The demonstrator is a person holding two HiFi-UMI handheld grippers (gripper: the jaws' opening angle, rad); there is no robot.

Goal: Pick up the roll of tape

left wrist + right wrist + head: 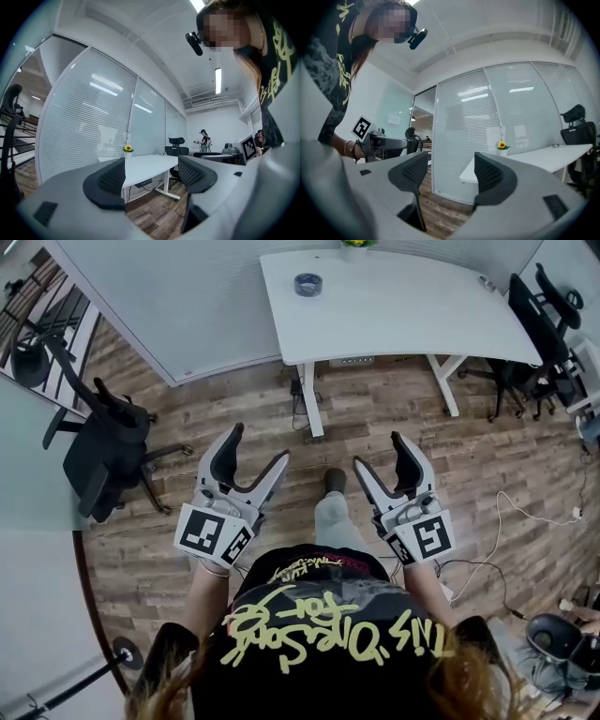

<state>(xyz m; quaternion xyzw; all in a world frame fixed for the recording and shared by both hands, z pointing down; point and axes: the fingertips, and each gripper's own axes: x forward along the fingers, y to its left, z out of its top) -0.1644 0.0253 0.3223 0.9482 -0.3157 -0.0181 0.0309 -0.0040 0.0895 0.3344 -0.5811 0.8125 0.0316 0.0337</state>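
Note:
A dark roll of tape (307, 284) lies on the white desk (394, 310) at the top of the head view, near the desk's left end. My left gripper (258, 456) and right gripper (382, 454) are held out level over the wooden floor, well short of the desk, both open with nothing between the jaws. In the left gripper view the left gripper (152, 180) frames the desk (150, 166), with its far end to the right. The right gripper (452, 176) looks toward the desk's end (543, 157). The tape does not show in either gripper view.
A small potted yellow flower (127, 150) stands on the desk's far edge by the frosted glass wall (178, 306). Black office chairs (103, 451) stand at left and at right (544, 329). Cables (511, 521) lie on the floor at right. A person (204, 139) stands far off.

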